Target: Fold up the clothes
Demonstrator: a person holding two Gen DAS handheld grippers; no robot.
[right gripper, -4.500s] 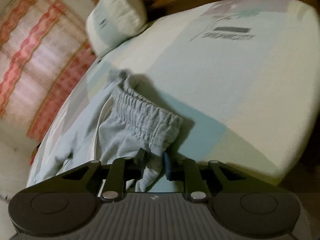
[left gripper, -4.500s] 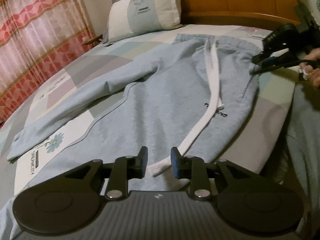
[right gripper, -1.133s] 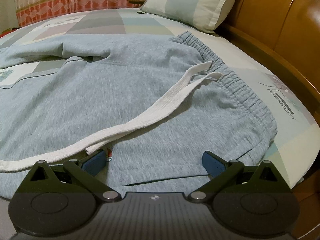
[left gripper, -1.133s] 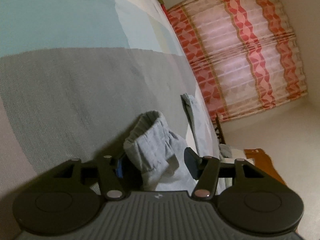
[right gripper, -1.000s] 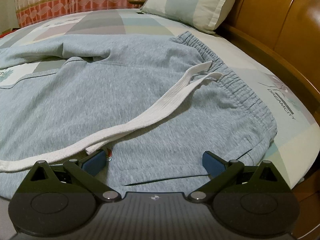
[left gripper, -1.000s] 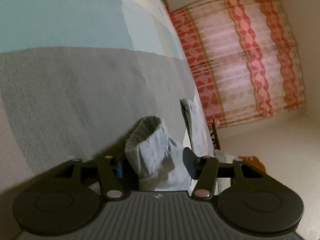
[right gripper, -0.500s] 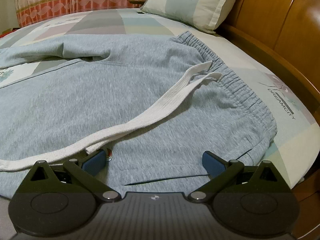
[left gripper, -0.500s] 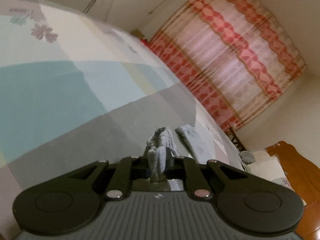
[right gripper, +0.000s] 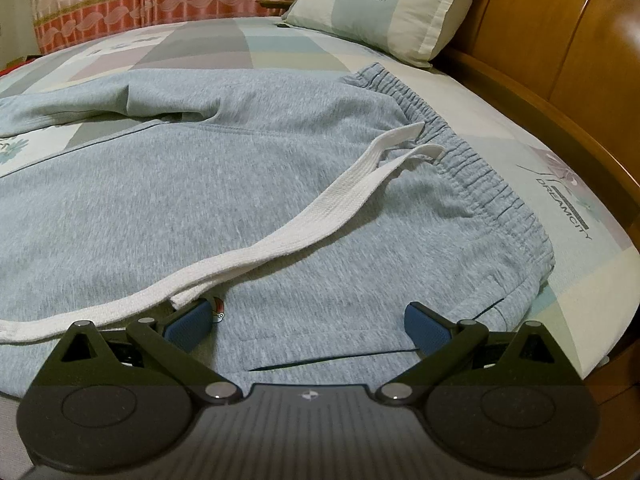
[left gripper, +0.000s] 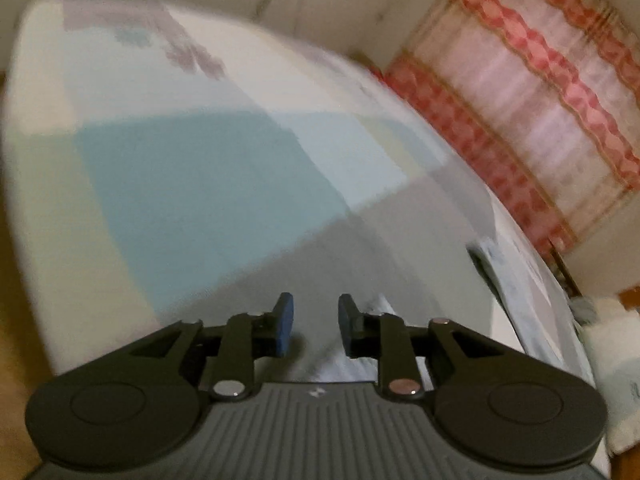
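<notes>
Light grey-blue sweatpants [right gripper: 240, 184] lie flat on the bed, their elastic waistband [right gripper: 480, 176] toward the headboard and a long white drawstring [right gripper: 320, 216] trailing across them. My right gripper [right gripper: 306, 322] hovers low over the hip area near a pocket slit. It is wide open, with nothing between its blue pads. The left wrist view is blurred. My left gripper [left gripper: 316, 324] is open there above the sheet, its gap bare. Pale trouser cloth [left gripper: 376, 312] shows just behind its right finger. Another trouser leg end [left gripper: 492, 256] lies farther right.
The patchwork bedsheet [left gripper: 200, 184] spreads ahead of the left gripper. A pillow [right gripper: 392, 4] leans on the wooden headboard [right gripper: 560, 40]. A red-striped curtain [left gripper: 540, 100] hangs beyond the bed. The mattress edge drops off at the right [right gripper: 600, 320].
The left gripper was shut on the trouser-leg cuff half a second ago; now its fingers are apart, the cuff is out of the gap, and the view has swung. The right gripper has not moved.
</notes>
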